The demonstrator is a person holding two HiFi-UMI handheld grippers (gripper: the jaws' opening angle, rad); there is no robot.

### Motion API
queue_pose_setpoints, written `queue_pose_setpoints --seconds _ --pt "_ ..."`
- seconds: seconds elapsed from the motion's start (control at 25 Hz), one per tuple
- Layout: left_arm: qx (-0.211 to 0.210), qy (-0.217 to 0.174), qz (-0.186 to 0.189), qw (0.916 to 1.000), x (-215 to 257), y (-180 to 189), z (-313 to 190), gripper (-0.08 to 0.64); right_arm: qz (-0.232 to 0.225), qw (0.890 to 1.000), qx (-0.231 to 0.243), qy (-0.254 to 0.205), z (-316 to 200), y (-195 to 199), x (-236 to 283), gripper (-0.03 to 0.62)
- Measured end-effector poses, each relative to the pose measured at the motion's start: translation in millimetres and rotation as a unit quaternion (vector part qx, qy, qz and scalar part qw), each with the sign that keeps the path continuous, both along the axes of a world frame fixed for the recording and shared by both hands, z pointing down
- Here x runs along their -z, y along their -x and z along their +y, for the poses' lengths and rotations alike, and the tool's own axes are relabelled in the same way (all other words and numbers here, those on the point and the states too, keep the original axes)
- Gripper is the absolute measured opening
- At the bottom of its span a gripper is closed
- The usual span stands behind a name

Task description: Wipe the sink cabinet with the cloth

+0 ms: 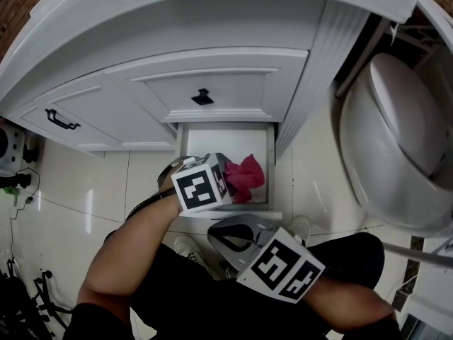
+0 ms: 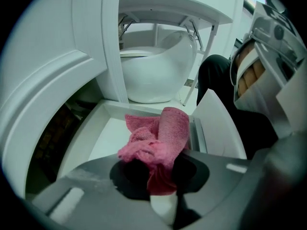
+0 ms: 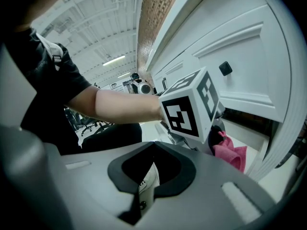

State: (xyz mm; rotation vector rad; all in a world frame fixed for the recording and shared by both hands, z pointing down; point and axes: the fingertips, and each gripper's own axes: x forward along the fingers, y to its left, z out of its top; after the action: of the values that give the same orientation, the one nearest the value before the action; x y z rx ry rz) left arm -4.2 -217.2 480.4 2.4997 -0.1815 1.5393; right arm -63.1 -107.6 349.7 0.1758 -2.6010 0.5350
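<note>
My left gripper [image 1: 228, 178] is shut on a crumpled pink cloth [image 1: 245, 176], held over the open bottom drawer [image 1: 185, 142] of the white sink cabinet [image 1: 212, 20]. In the left gripper view the cloth [image 2: 158, 138] bunches out of the left gripper [image 2: 160, 178] above the drawer's white floor [image 2: 103, 138]. My right gripper [image 1: 228, 241] hangs lower, over the person's lap, away from the cabinet. Its jaws [image 3: 146, 181] are shut with nothing between them. From there the left gripper's marker cube [image 3: 189, 107] and the cloth [image 3: 231, 155] show ahead.
The drawer front above carries a black knob [image 1: 202, 97]; the door to the left has a black handle [image 1: 62, 121]. A white toilet [image 1: 403, 140] stands close on the right of the cabinet. Pale floor tiles [image 1: 85, 190] lie to the left. The person's white shoes [image 1: 190, 246] are below the drawer.
</note>
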Motion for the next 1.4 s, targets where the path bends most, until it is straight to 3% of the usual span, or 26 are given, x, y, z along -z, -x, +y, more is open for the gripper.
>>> queue_pose_setpoints --seconds 0.56,0.88,1.12,1.28,1.4 --pt "0.043 -0.007 -0.042 0.9982 6 85 1 0.092 0.01 1.0 -0.001 -0.002 -2 3 -5 0.008" --pt "0.084 -0.019 -0.033 0.9958 12 110 5 0.092 0.018 1.0 -0.007 -0.002 -2 2 -10 0.008" --pt "0.091 -0.026 -0.03 0.9951 13 113 7 0.092 0.02 1.0 -0.017 -0.009 -1 4 -8 0.008" --pt "0.119 -0.06 -0.011 0.9911 23 114 -1 0.092 0.013 0.999 -0.039 -0.011 3 2 -2 0.008" --pt "0.175 -0.115 0.038 0.9772 51 114 -18 0.094 0.0 0.998 -0.06 -0.023 7 0 4 0.008"
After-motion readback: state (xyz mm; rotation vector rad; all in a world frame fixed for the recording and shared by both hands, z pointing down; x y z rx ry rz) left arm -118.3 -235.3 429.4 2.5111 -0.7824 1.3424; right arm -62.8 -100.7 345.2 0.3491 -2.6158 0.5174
